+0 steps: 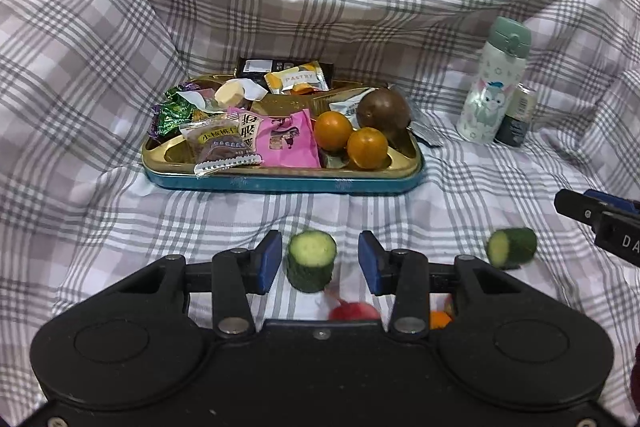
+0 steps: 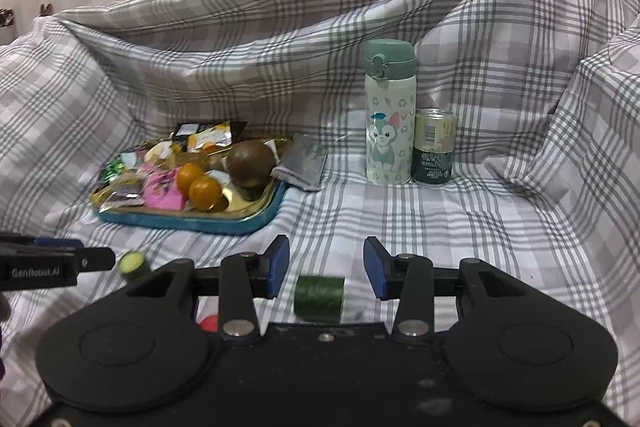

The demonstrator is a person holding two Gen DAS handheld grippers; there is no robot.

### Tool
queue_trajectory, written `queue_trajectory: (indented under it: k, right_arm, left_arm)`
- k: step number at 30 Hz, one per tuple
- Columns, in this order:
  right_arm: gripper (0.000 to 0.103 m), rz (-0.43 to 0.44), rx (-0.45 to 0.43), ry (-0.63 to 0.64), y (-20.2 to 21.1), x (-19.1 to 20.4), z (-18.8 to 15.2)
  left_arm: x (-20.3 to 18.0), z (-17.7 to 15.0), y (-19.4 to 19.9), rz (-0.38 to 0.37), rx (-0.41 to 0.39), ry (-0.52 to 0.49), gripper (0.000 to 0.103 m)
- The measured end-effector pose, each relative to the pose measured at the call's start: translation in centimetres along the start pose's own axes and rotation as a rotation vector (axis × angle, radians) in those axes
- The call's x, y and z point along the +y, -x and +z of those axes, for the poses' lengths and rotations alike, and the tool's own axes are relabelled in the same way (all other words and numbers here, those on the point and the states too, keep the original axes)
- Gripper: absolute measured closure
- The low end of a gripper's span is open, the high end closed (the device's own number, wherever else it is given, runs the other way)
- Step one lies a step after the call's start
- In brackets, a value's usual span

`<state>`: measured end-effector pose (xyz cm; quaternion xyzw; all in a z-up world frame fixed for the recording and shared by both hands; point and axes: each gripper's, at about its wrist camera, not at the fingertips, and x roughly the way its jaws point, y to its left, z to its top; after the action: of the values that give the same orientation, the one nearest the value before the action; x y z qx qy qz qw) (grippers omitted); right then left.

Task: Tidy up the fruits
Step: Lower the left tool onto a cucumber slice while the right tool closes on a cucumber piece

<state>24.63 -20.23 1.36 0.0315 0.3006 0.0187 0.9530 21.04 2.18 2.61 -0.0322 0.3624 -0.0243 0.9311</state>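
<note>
Left gripper (image 1: pixel 319 261) was wide open, holding nothing, with an upright cucumber chunk (image 1: pixel 311 260) standing between its blue pads but touching neither one. The right gripper (image 2: pixel 326 267) was spread wide and empty too, with another cucumber piece (image 2: pixel 319 298) lying on its side in the gap. Both grippers sat low over the plaid cloth (image 1: pixel 100 163), pointing toward the far snack tray (image 1: pixel 280 183), where two oranges (image 1: pixel 368 147) and a brown fruit (image 1: pixel 383 110) sat at the right end.

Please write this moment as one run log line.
left gripper: open around upright cucumber piece | right gripper: open around lying cucumber piece | tray: two oranges
</note>
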Motion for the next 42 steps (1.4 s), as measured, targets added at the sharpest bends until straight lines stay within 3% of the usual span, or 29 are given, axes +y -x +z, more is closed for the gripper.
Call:
queue_trajectory:
  k: [6,13,27,42]
  right_arm:
    - [0.059,-0.020,-0.016,-0.038,-2.6,-0.7,-0.9]
    - [0.059,-0.028,0.005,-0.043,-4.0,-0.7,-1.5]
    - [0.056,-0.028,0.081,-0.014,-5.9,0.3,-2.1]
    - [0.050,0.014,0.103,-0.124,-6.3,-0.7,-2.1]
  left_arm:
    - [0.8,-0.5,-1.1,-0.013,-0.044,0.004,0.053]
    - [1.0,-1.0,-2.3,-0.034,-0.037,0.003,0.052]
    - [-0.1,-1.8,-4.5,0.009,0.017,-0.046,0.052]
    - [0.5,-2.0,-6.1,0.014,0.061,0.021,0.051]
